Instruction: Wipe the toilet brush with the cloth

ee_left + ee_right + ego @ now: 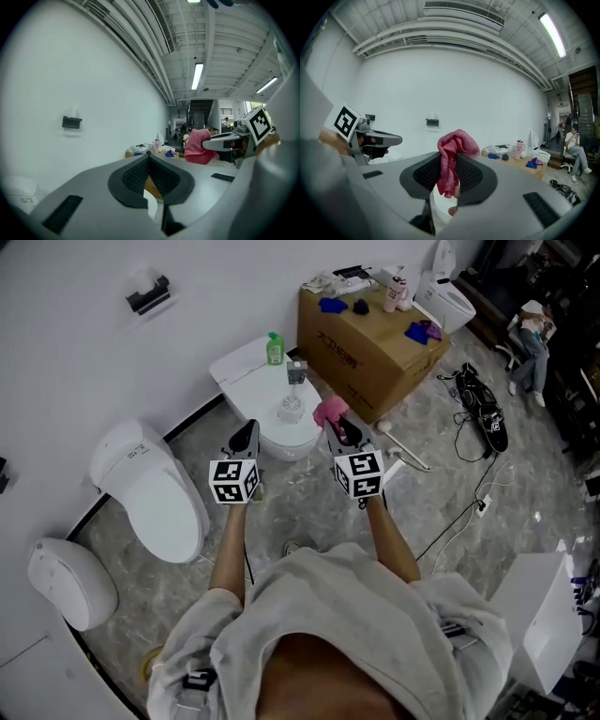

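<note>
Though tiny overhead, cloth [457, 140] hangs pinched — in right hand-held gripper [449, 161].

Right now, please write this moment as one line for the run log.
left gripper: shut, empty | right gripper: shut on pink cloth | both near white toilet | wiping: not yet started

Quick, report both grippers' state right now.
Left gripper: closed, nothing between its jaws.
Right gripper: closed on the pink cloth.
</note>
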`<state>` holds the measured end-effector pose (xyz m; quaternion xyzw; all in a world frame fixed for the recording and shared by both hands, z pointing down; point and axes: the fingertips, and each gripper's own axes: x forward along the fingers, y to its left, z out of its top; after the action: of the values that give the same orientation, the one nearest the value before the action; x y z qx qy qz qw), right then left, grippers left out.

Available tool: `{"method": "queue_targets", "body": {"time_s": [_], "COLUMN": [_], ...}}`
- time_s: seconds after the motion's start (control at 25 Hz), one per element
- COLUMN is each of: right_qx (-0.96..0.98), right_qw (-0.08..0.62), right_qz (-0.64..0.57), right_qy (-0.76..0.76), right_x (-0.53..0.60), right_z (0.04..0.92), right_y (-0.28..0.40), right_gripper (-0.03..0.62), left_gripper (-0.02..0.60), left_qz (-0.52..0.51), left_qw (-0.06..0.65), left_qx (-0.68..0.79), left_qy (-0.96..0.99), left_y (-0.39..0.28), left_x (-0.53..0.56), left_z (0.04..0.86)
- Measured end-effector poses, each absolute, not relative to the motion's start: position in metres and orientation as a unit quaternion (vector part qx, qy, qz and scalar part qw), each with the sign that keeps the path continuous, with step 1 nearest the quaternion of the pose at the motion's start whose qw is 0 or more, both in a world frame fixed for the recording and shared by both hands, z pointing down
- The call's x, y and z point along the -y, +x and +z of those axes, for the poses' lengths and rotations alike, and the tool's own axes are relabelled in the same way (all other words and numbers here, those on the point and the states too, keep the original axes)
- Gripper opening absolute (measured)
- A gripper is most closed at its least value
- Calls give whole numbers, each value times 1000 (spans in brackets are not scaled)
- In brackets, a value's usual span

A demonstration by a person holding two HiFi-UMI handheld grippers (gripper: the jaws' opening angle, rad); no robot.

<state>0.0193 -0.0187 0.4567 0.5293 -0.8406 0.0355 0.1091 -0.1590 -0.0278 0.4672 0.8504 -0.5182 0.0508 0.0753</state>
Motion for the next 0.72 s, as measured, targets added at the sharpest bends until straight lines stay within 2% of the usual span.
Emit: {"method": "queue_targets", "body": {"time_s": [0.72], "right_qx": [838], "right_qw": [140], "right_qz": [88], "right_qy": [519], "right_x": [95], "right_z": [519], "right_y": [28], "right_gripper": [100], "left_gripper": [18], "left_qz": [93], "left_qw": [108], "left_qx": [496], "left_qy": [856], "left_y": [-134], "left_x": [115], "left_z": [520]}}
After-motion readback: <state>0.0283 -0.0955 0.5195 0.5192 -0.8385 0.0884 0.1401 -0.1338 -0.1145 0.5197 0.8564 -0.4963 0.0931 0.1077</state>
